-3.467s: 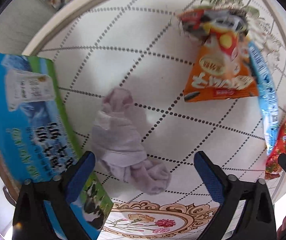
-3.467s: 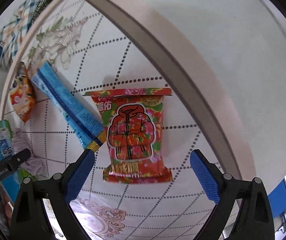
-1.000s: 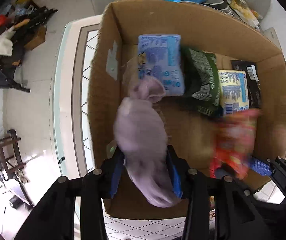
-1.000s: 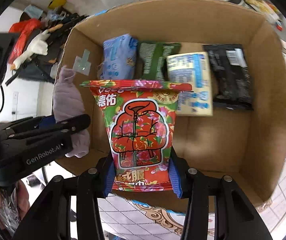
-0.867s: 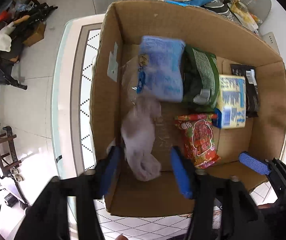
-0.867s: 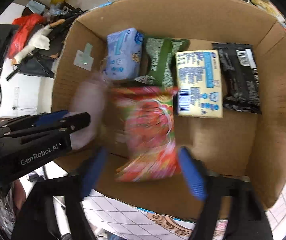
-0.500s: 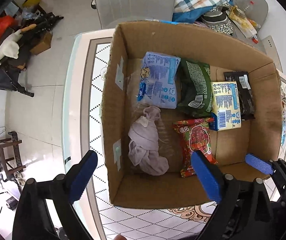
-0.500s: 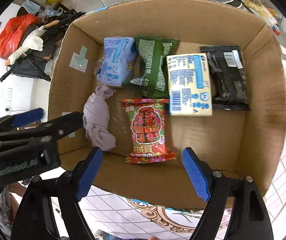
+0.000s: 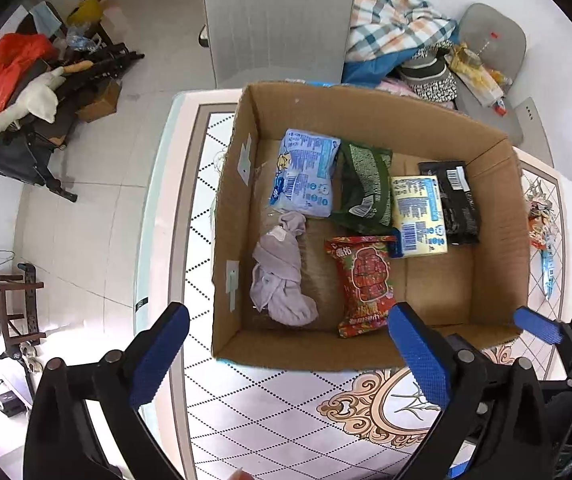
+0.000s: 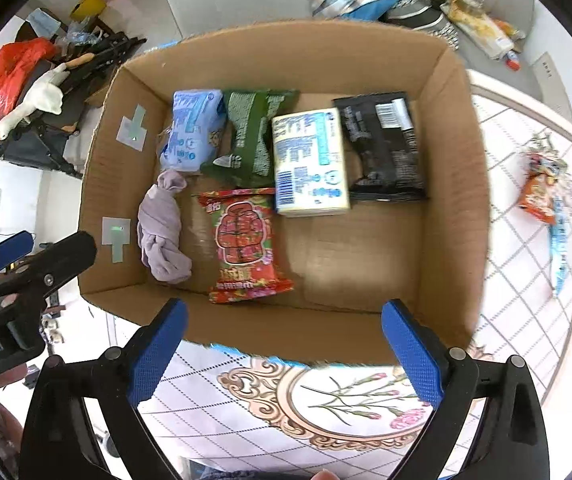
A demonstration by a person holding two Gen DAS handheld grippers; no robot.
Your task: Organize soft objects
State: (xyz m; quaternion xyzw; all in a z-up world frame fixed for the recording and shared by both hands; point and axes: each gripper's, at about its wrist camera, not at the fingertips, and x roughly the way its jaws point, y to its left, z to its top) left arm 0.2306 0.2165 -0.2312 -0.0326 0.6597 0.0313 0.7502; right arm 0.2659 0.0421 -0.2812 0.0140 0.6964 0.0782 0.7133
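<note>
An open cardboard box stands on the patterned table. Inside lie a lilac cloth bundle, a red snack pack, a light blue pack, a green bag, a yellow-blue pack and a black pack. My left gripper is open and empty above the box's near wall. My right gripper is open and empty above the near wall too; its blue finger pad shows in the left wrist view.
An orange snack bag and a long blue pack lie on the table to the right of the box. A grey chair, a plaid cloth and floor clutter lie beyond the table.
Both grippers carried the lilac cloth and the red pack over the box, opened and dropped them in. Since then both have pulled back and up, open and empty.
</note>
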